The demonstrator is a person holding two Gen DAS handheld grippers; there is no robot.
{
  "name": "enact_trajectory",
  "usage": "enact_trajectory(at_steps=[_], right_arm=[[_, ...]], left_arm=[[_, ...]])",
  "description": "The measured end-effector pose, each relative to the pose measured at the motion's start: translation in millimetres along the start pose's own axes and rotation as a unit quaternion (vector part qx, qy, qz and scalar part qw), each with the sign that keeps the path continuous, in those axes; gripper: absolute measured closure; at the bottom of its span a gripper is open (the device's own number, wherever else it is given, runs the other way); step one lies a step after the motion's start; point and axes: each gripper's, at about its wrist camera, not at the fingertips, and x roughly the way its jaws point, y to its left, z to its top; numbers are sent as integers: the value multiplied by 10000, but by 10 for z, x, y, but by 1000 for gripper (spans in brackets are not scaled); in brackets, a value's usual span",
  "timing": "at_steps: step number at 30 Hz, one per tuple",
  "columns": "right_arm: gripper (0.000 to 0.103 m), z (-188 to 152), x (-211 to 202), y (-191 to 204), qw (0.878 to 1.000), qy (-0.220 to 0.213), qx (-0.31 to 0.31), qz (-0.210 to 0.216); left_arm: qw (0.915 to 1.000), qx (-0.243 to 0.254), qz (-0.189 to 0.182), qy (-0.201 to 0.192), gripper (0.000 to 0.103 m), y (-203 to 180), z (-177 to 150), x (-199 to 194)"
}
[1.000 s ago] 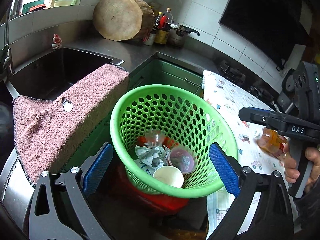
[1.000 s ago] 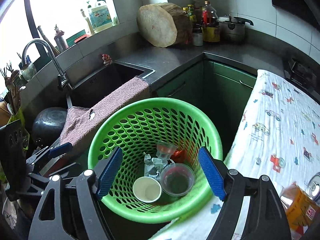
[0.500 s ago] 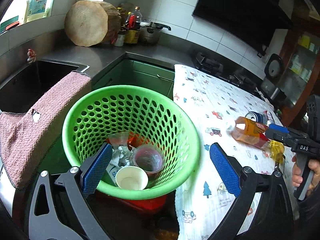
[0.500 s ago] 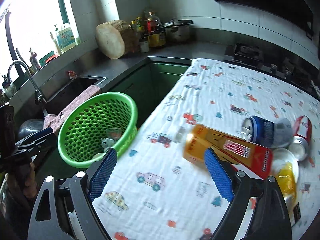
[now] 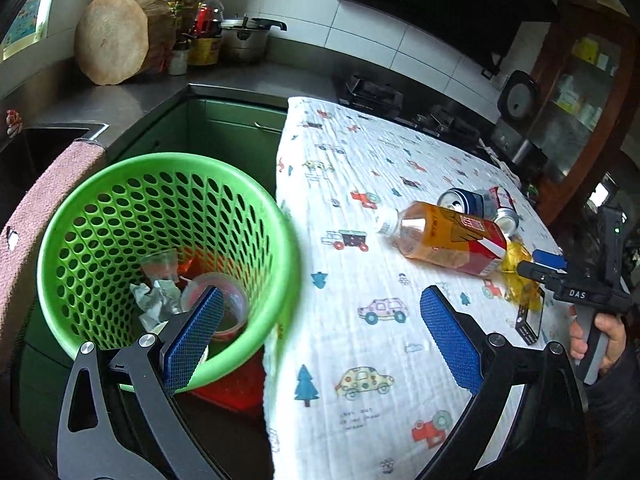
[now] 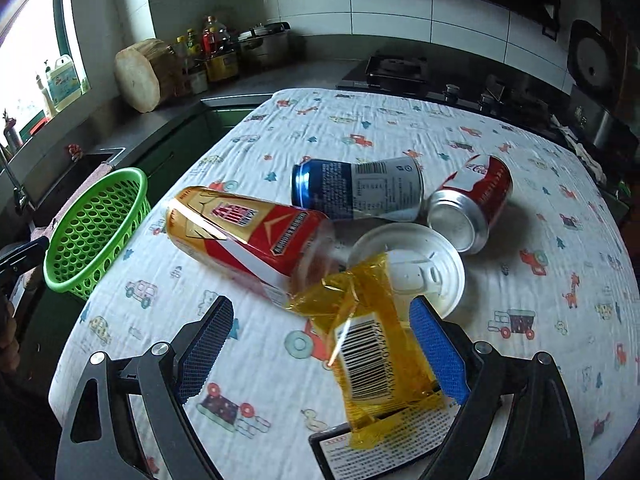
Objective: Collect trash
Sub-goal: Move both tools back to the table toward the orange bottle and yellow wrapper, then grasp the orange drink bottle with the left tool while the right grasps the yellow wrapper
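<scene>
The green perforated basket [image 5: 160,256] stands beside the table and holds plastic cups and crumpled paper; it also shows at the left of the right wrist view [image 6: 96,232]. On the patterned cloth lie an orange drink bottle [image 6: 248,236], a blue can [image 6: 360,190], a red can [image 6: 476,204], a white lid [image 6: 416,264] and a yellow wrapper [image 6: 372,344]. My right gripper [image 6: 320,352] is open low over the cloth, and the wrapper lies between its fingers, close to the right pad [image 6: 438,352]. My left gripper [image 5: 320,336] is open and empty over the basket's rim and the table edge.
A black card [image 6: 380,452] lies under the wrapper's near end. A pink towel [image 5: 44,200] hangs over the sink edge beside the basket. A wooden block [image 5: 116,40], bottles and a pot [image 5: 244,40] stand on the back counter. A stove [image 6: 396,70] is behind the table.
Both grippers swung right, away from above the basket. The right one crossed to the trash pile, now has the wrapper between its fingers, and stands wider open.
</scene>
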Motion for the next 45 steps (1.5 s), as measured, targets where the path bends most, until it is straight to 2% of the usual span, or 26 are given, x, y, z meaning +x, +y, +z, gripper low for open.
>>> enact_trajectory(at_steps=[4, 12, 20, 24, 28, 34, 45], right_arm=[[16, -41, 58, -145, 9999, 61, 61, 113], [17, -93, 168, -164, 9989, 256, -318, 243], [34, -125, 256, -207, 9976, 354, -439, 406], [42, -131, 262, -281, 9974, 325, -378, 521], [49, -138, 236, -368, 9970, 276, -238, 684], [50, -150, 204, -435, 9959, 219, -174, 855], [50, -176, 185, -538, 9940, 171, -96, 1079]], left_arm=[[9995, -35, -180, 238, 6, -264, -20, 177], [9949, -334, -551, 776, 6, -744, 14, 577], [9844, -1166, -569, 1192, 6, -1071, 128, 993], [9734, -1757, -587, 1351, 6, -1113, 176, 1188], [9631, -2275, -630, 1294, 6, -1137, 235, 1292], [9461, -2927, -551, 1276, 6, -1187, 281, 1432], [9040, -3962, -337, 1570, 6, -1219, 230, 1734]])
